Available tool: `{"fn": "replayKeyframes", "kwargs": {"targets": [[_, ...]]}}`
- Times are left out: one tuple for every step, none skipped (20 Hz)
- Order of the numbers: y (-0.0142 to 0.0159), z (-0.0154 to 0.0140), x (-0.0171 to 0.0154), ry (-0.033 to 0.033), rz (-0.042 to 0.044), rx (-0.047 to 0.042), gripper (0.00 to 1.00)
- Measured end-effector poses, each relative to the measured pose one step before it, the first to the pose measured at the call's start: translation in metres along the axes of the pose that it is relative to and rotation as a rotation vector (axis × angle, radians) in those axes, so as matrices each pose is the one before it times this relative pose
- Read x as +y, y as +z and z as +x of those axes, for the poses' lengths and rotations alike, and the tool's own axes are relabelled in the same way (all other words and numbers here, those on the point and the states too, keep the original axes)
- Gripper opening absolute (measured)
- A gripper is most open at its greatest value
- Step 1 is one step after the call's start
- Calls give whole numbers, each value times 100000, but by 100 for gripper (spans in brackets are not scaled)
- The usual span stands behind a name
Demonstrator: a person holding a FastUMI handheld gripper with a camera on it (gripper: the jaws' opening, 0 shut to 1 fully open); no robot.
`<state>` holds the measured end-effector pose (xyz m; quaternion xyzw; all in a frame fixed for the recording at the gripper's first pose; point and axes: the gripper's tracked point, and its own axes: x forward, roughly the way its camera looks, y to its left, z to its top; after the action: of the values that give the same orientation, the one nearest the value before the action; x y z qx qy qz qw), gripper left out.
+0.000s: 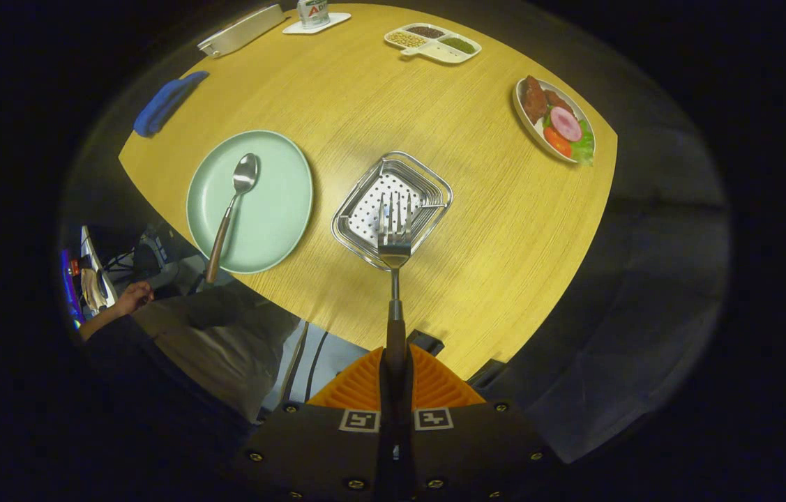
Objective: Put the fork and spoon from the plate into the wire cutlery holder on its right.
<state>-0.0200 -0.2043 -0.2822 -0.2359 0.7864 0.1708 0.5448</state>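
Gripper [396, 387]: jaws clamped together on the fork [393, 240] handle, tines pointing ahead over the wire holder [393, 208] just beyond.

Fork: light, stiff, smooth metal; likely slippery, best gripped on the handle.

Spoon [232, 206]: lies on the green plate [280, 202], ahead and left of the jaws; handle overhangs the rim, an easy place to grip.

Food plate [554, 120], divided dish [433, 42], blue cloth [166, 103]: well apart, nothing blocking the holder.

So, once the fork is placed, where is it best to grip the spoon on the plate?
Probably by its wooden handle, which overhangs the green plate rim toward the table edge. Approach from that near edge, across the handle. The gripper is shut on the fork above the wire holder.
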Motion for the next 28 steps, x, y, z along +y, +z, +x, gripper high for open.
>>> {"fn": "replayKeyframes", "kwargs": {"targets": [[273,291,-7,261,-1142,2006,4],[360,90,131,916,-1372,1481,4],[253,249,77,861,-879,1919,4],[429,230,-132,171,-1131,1620,4],[330,254,-202,-192,-972,2011,4],[268,224,-143,70,-788,2521,4],[77,347,-190,-152,-975,2847,4],[387,245,-262,-482,-635,2141,4],[400,204,-52,146,-726,1850,4],[598,80,2,564,-269,1303,4],[491,113,12,510,18,1093,4],[406,73,-138,536,-118,1818,4],[197,107,-253,-126,-108,2062,4],[417,-21,-358,-488,-163,1808,5],[287,192,-110,-826,272,1170,5],[481,3,-86,320,475,531,5],[276,-73,156,997,367,228,5],[560,-172,-5,669,-114,-298,8],[-3,184,-57,-119,-992,-352,9],[41,-152,-82,-118,-1065,-28,12],[149,-30,178,-48,-345,-949,12],[329,-273,144,349,575,-1103,12],[-8,-113,-35,325,522,-1066,12],[-3,-255,-137,729,497,-1110,12],[-2,-388,-193,-68,905,-1559,12],[224,-747,-125,1131,1364,-2242,12],[-120,-343,-129,939,1450,-2299,15],[82,-667,-119,677,2375,-3687,15]]}}
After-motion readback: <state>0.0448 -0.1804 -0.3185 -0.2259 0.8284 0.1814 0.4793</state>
